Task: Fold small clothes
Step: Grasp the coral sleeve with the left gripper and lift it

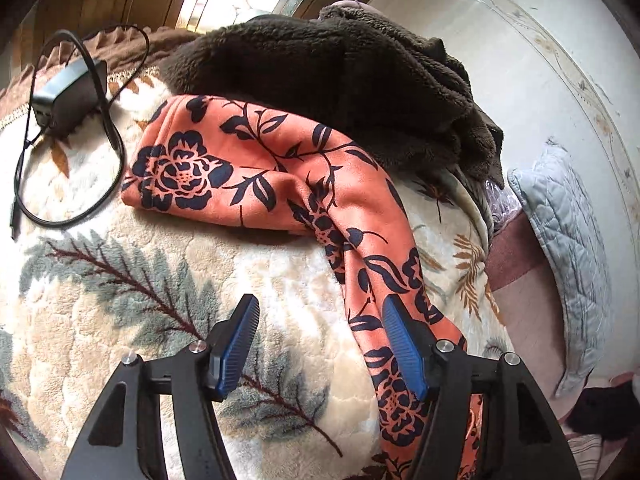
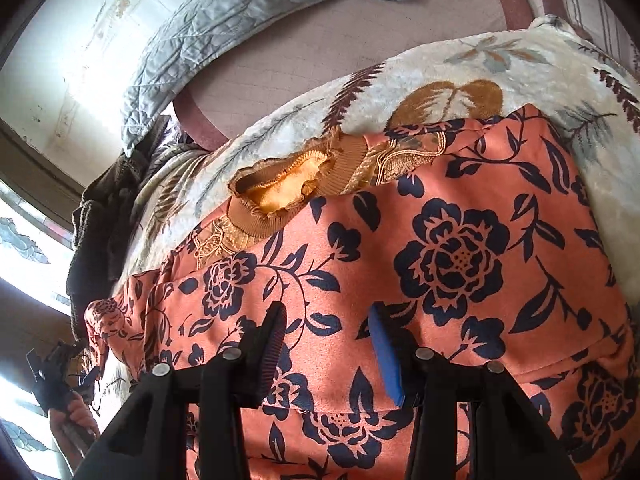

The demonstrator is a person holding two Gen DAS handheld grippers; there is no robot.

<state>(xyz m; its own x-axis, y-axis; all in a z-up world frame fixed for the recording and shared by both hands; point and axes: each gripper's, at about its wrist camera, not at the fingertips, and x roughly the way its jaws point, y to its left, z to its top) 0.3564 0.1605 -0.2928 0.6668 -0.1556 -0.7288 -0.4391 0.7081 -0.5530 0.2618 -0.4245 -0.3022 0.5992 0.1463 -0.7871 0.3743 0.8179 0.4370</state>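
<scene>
1. Orange floral garment lies on a cream fleece blanket with a leaf print, which covers a bed. Body of garment spread fairly flat in the right wrist view; ribbed tan collar at its far edge, yellow lining visible.
2. One sleeve runs loosely across the blanket in the left wrist view, its cuff end near a black power adapter with coiled cable.
3. Left tongs: spread, nothing between the pads; right-hand pad lies over the sleeve, no pinch.
4. Right tongs: partly spread, poised over the garment body; contact with fabric cannot be told.
5. Dark brown fleece item heaped just beyond the sleeve.
6. Grey quilted pillow lies further off, by the wall.
</scene>
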